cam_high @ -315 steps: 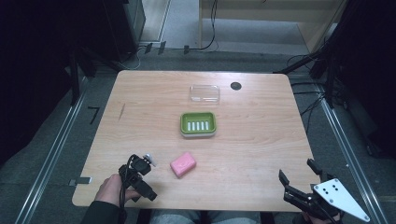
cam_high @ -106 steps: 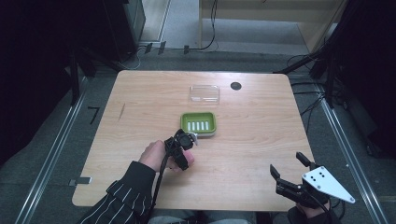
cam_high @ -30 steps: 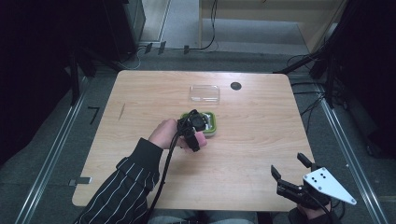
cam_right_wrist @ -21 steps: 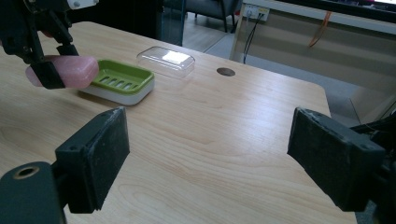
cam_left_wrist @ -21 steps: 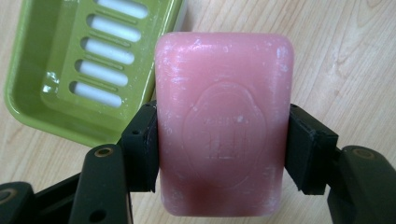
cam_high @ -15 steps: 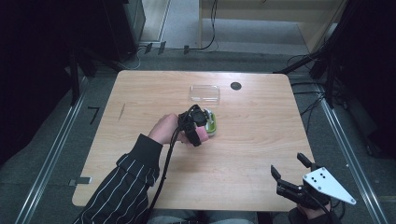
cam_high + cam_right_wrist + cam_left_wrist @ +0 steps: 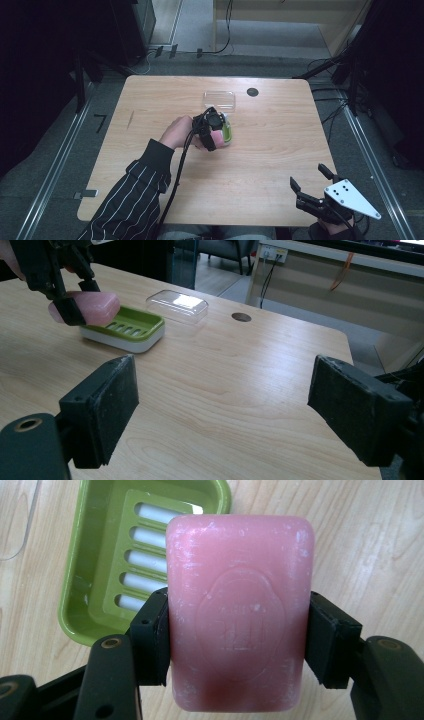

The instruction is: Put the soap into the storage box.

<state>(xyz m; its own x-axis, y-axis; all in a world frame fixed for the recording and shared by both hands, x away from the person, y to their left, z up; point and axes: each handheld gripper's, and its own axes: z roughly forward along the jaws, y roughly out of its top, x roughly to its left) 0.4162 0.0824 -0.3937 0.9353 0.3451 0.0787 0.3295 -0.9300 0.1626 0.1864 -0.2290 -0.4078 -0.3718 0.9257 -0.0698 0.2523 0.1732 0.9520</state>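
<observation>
The left claw (image 7: 235, 630) has the pink soap bar (image 7: 239, 612) clamped across its width, a black pad pressed flat on each long side, and the stamped face of the bar looks straight up at the camera on that claw. In the left gripper view the soap hangs over the near right corner of the green soap dish (image 7: 100, 565), whose slotted white insert shows beside and behind the bar. From the right gripper view the bar (image 7: 87, 307) sits just above the dish's (image 7: 131, 332) near left end, and I cannot tell whether it touches the rim. From the high view the left claw (image 7: 212, 131) is over the middle of the counter (image 7: 270, 150), a hand and a striped sleeve (image 7: 135, 195) behind it, with a sliver of green dish (image 7: 227, 134) peeking out at its right side.

Just beyond the dish lies the clear plastic lid (image 7: 219, 100), flat on the wood and apart from the dish. A small dark round hole (image 7: 252, 92) sits in the counter to the lid's right.

Down at the near right corner of the counter the right claw (image 7: 312, 182) holds nothing, its jaws spread wide with bare wood between them, well apart from the dish.
</observation>
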